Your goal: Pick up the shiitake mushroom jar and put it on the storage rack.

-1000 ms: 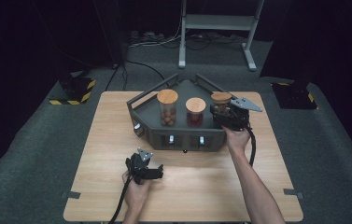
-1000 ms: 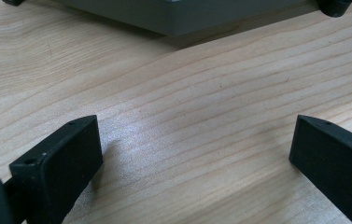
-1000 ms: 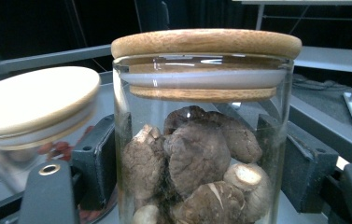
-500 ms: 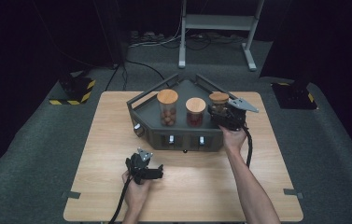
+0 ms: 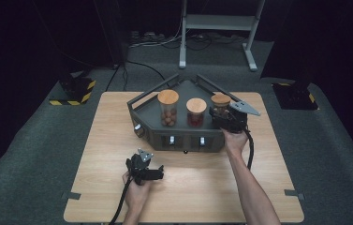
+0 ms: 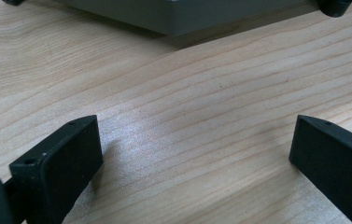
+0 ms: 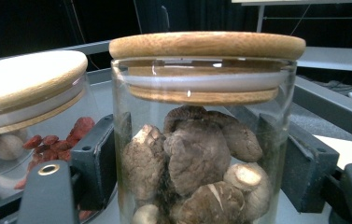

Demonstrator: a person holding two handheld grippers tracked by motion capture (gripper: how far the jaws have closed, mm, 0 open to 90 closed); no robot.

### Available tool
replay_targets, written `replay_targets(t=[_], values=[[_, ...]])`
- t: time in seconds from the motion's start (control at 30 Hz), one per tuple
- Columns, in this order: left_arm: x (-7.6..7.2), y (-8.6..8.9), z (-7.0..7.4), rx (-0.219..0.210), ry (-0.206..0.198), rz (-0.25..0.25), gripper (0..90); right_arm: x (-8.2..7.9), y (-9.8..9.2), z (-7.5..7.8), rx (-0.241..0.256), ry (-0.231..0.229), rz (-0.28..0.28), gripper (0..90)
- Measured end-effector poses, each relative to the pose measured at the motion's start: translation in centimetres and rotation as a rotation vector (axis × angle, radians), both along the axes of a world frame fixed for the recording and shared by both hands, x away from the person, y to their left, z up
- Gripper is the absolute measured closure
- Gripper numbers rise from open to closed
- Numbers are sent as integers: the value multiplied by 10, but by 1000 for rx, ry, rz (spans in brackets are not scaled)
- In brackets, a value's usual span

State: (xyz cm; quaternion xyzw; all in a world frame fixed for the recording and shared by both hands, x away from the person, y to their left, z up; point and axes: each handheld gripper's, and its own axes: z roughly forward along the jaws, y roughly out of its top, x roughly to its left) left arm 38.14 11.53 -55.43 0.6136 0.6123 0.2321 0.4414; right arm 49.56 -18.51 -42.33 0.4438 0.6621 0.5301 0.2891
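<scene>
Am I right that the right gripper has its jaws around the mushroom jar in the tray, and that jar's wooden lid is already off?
Not quite. The right gripper does straddle the mushroom jar in the tray, but the wooden lid sits on the jar, as the right gripper view shows.

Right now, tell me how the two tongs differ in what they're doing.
The left tongs rest low on the bare wooden table, in front of the grey tray; the right tongs are up at the tray's right end. The left tongs stand wide open with nothing between them; the right tongs flank the mushroom jar, one jaw at each side of the glass, though firm contact is hard to confirm. Both are black, cabled and hand-held.
</scene>
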Motion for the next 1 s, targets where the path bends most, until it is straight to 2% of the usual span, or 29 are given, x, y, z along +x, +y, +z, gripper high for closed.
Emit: replay_targets(t=[0.17, 0.73, 1.0], values=[[0, 0, 0, 0, 0, 0, 22, -3, -1, 1, -27, 4, 7, 254], [0, 0, 0, 0, 0, 0, 22, -8, -5, -1, -50, 27, 12, 239], [0, 0, 0, 0, 0, 0, 22, -9, -6, 1, -43, 38, 22, 212]])
